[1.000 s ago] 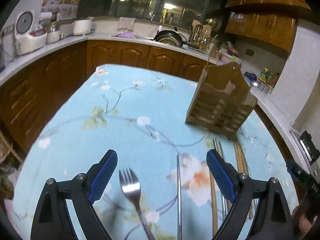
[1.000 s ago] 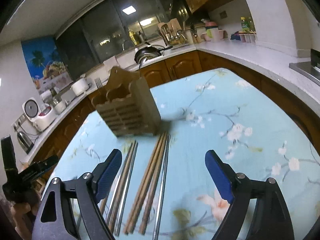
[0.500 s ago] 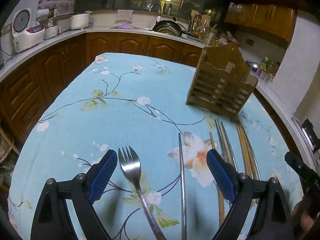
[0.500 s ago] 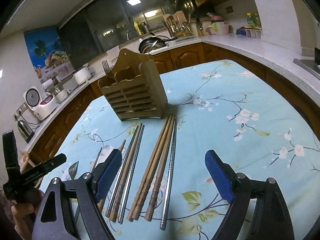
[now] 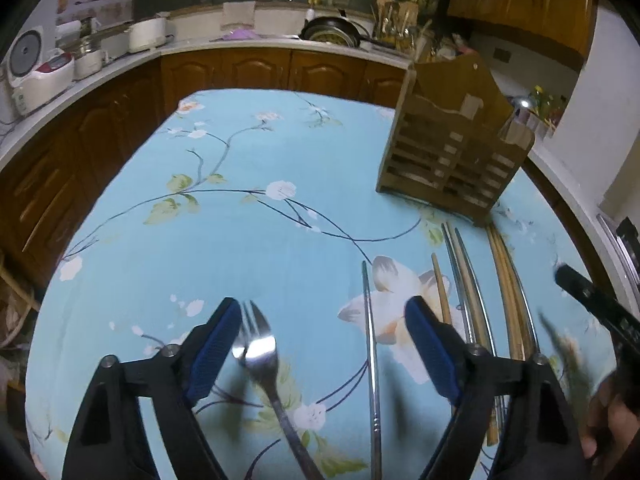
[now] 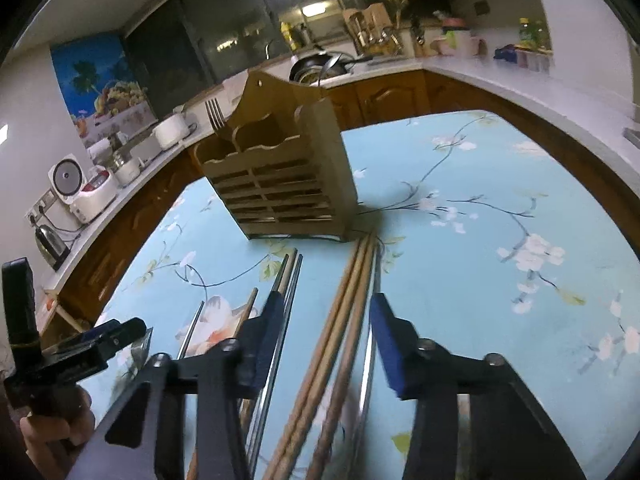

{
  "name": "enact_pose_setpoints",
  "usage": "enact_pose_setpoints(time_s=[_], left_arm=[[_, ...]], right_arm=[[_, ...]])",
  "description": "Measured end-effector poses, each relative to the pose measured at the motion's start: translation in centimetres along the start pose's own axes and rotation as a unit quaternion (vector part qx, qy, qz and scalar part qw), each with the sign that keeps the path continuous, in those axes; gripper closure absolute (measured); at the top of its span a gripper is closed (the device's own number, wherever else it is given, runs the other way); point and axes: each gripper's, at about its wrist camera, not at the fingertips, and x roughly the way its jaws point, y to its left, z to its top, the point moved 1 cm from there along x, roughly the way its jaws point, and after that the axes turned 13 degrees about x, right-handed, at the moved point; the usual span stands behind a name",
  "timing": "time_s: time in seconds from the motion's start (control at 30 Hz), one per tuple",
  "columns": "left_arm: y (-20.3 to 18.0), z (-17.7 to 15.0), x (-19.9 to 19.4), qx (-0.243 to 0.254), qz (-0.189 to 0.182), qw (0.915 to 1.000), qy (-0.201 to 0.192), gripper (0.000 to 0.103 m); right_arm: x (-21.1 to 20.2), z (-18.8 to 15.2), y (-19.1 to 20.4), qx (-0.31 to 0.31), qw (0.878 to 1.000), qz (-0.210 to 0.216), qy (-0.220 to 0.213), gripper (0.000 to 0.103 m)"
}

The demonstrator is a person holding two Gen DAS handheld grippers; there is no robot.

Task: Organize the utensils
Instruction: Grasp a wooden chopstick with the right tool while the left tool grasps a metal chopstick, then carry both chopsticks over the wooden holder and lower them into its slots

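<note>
A wooden utensil caddy (image 5: 452, 152) stands on the floral blue tablecloth (image 5: 248, 216); it also shows in the right wrist view (image 6: 280, 184) with a fork (image 6: 214, 114) standing in its left compartment. My left gripper (image 5: 322, 344) is open low over the table, with a steel fork (image 5: 260, 356) and a steel chopstick (image 5: 370, 344) lying between its fingers. My right gripper (image 6: 322, 336) is partly open around several wooden chopsticks (image 6: 344, 320), its fingers apart from them. Steel chopsticks (image 6: 286, 292) lie beside its left finger.
Wood and steel chopsticks (image 5: 480, 280) lie in a row in front of the caddy. A kitchen counter (image 5: 100, 68) with a rice cooker (image 5: 36, 64) and a pan (image 5: 332, 34) wraps around the table. Each gripper shows at the edge of the other's view.
My right gripper has dropped forward over the wooden chopsticks and its fingers have narrowed. My left gripper has shifted slightly; the fork now lies close to its left finger.
</note>
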Motion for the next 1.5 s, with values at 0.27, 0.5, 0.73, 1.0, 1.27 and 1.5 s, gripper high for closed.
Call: enact_pose_setpoints(time_s=[0.27, 0.5, 0.73, 1.0, 1.27, 1.5], left_arm=[[-0.6, 1.2, 3.4, 0.027, -0.028, 0.9982, 0.047, 0.043], [-1.2, 1.7, 6.3, 0.045, -0.031, 0.9959, 0.072, 0.055], [-3.1, 2.0, 7.4, 0.100, -0.001, 0.9925, 0.071, 0.079], [-2.5, 2.1, 7.1, 0.084, -0.035, 0.9940, 0.061, 0.099], [0.0, 2.7, 2.3, 0.031, -0.070, 0.9971, 0.004, 0.100], [0.8, 3.3, -3.3, 0.012, -0.090, 0.9941, -0.060, 0.100]], right_arm=[[5.6, 2.1, 0.7, -0.008, 0.999, -0.016, 0.050, 0.080], [9.1, 3.0, 0.0, -0.010, 0.996, -0.045, 0.078, 0.083], [10.6, 3.1, 0.7, -0.046, 0.992, -0.072, 0.089, 0.087], [8.4, 2.6, 0.2, -0.022, 0.995, -0.041, 0.089, 0.096], [1.3, 2.4, 0.9, 0.000, 0.999, 0.023, 0.045, 0.097], [-3.7, 3.7, 1.8, 0.005, 0.999, 0.053, -0.001, 0.097]])
